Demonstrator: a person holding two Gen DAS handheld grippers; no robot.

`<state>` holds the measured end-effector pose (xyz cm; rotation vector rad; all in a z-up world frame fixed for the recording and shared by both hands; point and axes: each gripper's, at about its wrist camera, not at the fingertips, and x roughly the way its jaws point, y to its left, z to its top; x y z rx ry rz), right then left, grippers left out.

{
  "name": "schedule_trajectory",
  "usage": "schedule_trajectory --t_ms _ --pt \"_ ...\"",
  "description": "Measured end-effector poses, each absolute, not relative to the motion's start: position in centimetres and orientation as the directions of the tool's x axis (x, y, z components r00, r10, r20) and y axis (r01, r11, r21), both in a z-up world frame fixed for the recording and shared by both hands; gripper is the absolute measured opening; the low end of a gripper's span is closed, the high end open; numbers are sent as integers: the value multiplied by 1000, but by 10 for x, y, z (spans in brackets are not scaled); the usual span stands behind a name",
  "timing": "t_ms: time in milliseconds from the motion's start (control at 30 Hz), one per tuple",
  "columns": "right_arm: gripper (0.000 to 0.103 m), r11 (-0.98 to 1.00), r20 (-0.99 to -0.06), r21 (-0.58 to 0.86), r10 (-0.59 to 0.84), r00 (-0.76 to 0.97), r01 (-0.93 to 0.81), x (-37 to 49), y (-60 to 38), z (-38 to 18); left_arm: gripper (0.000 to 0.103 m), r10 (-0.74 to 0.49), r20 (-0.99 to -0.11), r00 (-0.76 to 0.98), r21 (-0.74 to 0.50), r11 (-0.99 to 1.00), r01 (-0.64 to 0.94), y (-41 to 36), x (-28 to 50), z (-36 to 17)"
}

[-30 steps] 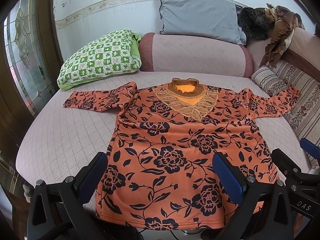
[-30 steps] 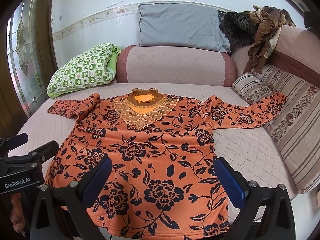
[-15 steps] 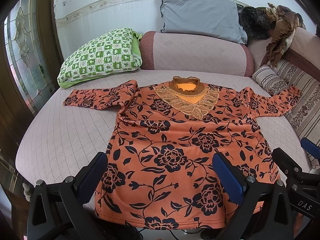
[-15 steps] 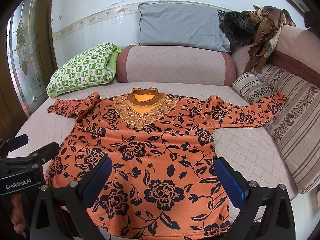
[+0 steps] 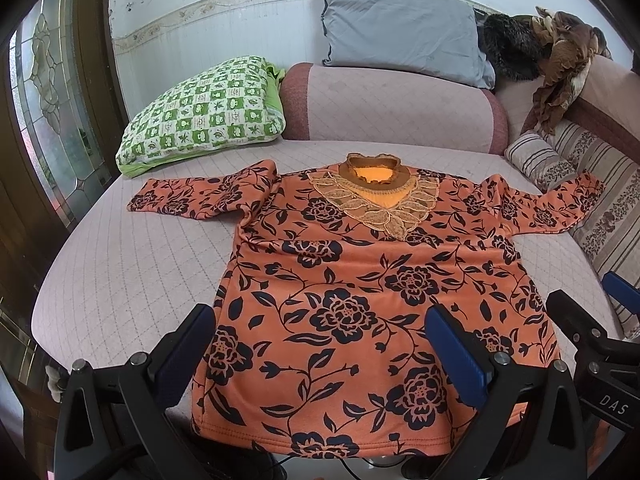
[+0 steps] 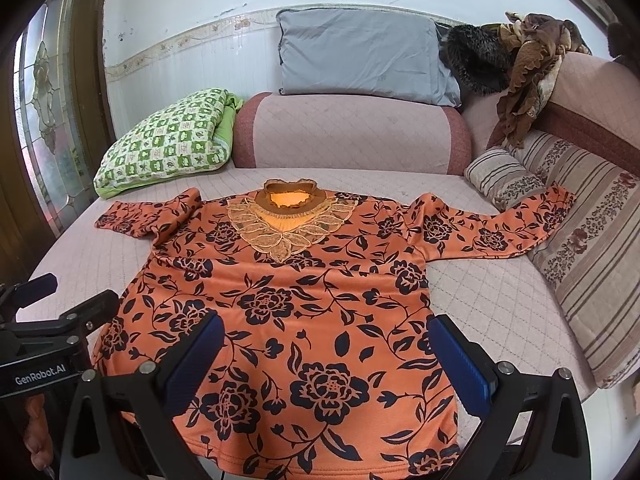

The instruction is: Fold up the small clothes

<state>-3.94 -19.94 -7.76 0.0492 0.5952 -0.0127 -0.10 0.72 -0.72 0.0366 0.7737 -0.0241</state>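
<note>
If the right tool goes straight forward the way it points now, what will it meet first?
Most likely the orange floral top spread flat on the bed: the right tool is open, hovering above its lower half near the hem. Its height over the cloth is unclear, so how soon it touches cannot be told.

Hem of orange floral top (image 5: pixel 340 320) partly behind left gripper (image 5: pixel 320 344) fingers, right sleeve cuff (image 6: pixel 560 200) against striped cushion (image 6: pixel 592 280), hand (image 6: pixel 36 428) cut off at lower left edge

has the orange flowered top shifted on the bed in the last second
No. The orange top keeps its place: its left cuff lies just as far below the green checked pillow as before.
</note>
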Motion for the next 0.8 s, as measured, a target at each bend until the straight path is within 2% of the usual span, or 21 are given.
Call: schedule_trajectory --t_ms 500,667,800 --pt "103 998 -564 62 9 825 31 -35 -203 -82 103 -12 -721 693 18 999 36 6 5 -13" --pt "103 983 -568 181 74 819 37 -25 -233 -88 103 -28 -766 642 -9 999 33 11 13 -33" --pt "103 960 -554 260 59 830 105 -11 -285 -89 103 -13 -788 615 19 999 45 10 18 -53"
